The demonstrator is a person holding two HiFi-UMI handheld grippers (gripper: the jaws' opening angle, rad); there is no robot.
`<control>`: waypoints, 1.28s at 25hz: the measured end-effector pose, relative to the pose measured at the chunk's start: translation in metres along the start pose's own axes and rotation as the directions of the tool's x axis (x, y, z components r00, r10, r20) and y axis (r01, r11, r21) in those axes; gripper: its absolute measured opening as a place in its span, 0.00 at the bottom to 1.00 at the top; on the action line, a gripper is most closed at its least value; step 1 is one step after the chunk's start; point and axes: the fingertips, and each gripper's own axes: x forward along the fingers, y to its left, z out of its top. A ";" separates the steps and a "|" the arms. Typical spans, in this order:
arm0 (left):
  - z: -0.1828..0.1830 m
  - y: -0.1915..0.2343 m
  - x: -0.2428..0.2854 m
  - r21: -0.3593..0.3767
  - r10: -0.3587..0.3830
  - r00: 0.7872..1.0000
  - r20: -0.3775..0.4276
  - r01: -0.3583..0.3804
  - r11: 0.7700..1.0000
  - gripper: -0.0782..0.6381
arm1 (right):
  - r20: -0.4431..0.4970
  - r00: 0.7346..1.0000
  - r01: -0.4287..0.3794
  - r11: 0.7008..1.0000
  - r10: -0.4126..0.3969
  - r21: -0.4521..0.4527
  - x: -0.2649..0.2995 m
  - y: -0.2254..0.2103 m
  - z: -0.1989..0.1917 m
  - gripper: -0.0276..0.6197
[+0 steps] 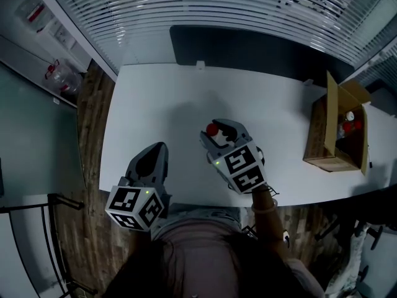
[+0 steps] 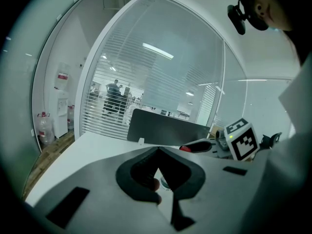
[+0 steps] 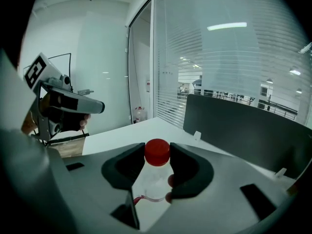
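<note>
Where the bottle (image 3: 153, 178) is: between the jaws of my right gripper (image 1: 224, 131), above the table (image 1: 155, 98) near its front edge.
Right fingers: closed partway onto the bottle, with the pads pressing just under the red cap (image 3: 157, 152). The clear body runs back toward the gripper's throat.
Left fingers: my left gripper (image 1: 155, 151) has its jaws brought together at the tips with nothing between them. It hangs over the table's front edge, well apart from the bottle.
Weight: I judge it light, a small clear plastic bottle that looks nearly empty.
Stiffness: the walls are probably thin and will give under a hard squeeze, while the cap and neck are the stiff part.
Slip: smooth plastic, so I expect it to slide or swing if the pinch is loose.
Where to hold: at the neck under the cap, as now. The cap's rim gives the pads a ledge, and the body would dent.
Nearby: a box (image 1: 322, 135) stands at the table's right end holding more red-capped bottles, and a dark panel (image 1: 248, 51) lies along the far edge.
</note>
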 end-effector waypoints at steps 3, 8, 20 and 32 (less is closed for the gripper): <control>0.000 0.000 0.001 0.001 -0.002 1.000 -0.001 0.002 1.000 0.12 | 0.007 1.000 -0.001 1.000 0.001 -0.005 0.000 0.001 0.000 0.31; -0.001 -0.001 0.000 0.004 -0.010 1.000 -0.001 0.010 1.000 0.12 | 0.012 1.000 0.008 1.000 -0.008 -0.007 -0.001 0.003 -0.002 0.31; -0.001 -0.011 -0.006 0.012 -0.027 1.000 0.007 0.026 1.000 0.12 | 0.001 1.000 0.002 1.000 -0.002 0.001 -0.005 0.008 -0.006 0.31; 0.002 -0.020 -0.017 0.024 -0.029 0.999 0.027 0.029 0.999 0.12 | 0.029 1.000 0.007 1.000 -0.007 -0.001 -0.019 0.012 0.000 0.31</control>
